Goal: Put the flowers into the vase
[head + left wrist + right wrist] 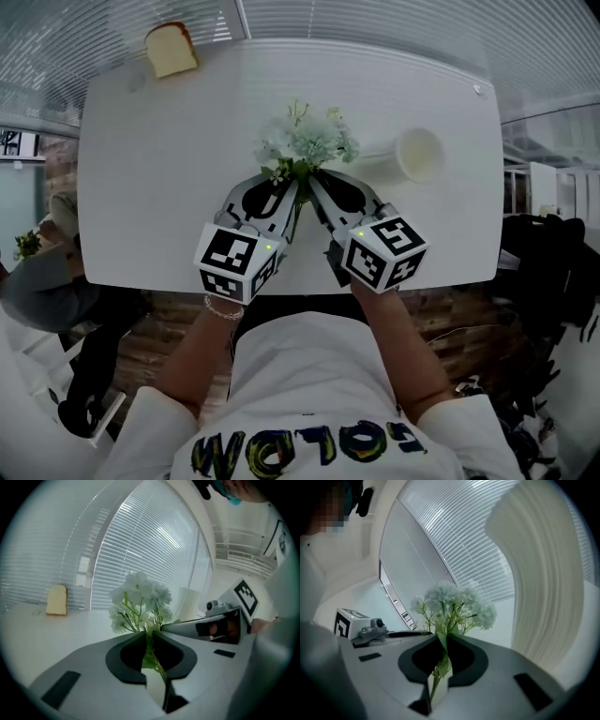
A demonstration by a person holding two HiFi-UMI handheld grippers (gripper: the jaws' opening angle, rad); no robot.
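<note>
Over white surface (150,187), head view: left fingers (255,199) and right fingers (349,195) meet on stems of flowers (307,141). Bunch looks lifted clear. Vase (417,155) just right of it.

Left gripper view: my fingers (125,660) clamped on stems.

Right gripper view: fingers (417,663) clamped too. Vase (543,583) close at right.

My judgement: grip firm with both, stems pointing down, bring bunch above vase mouth before lowering.

- An office-like room, not clearly a home or a lab.
- White table (141,187) fills the frame's middle.
- Slatted blinds (375,19) run along the top edge.
- Brown floor (459,328) shows at lower right.
</note>
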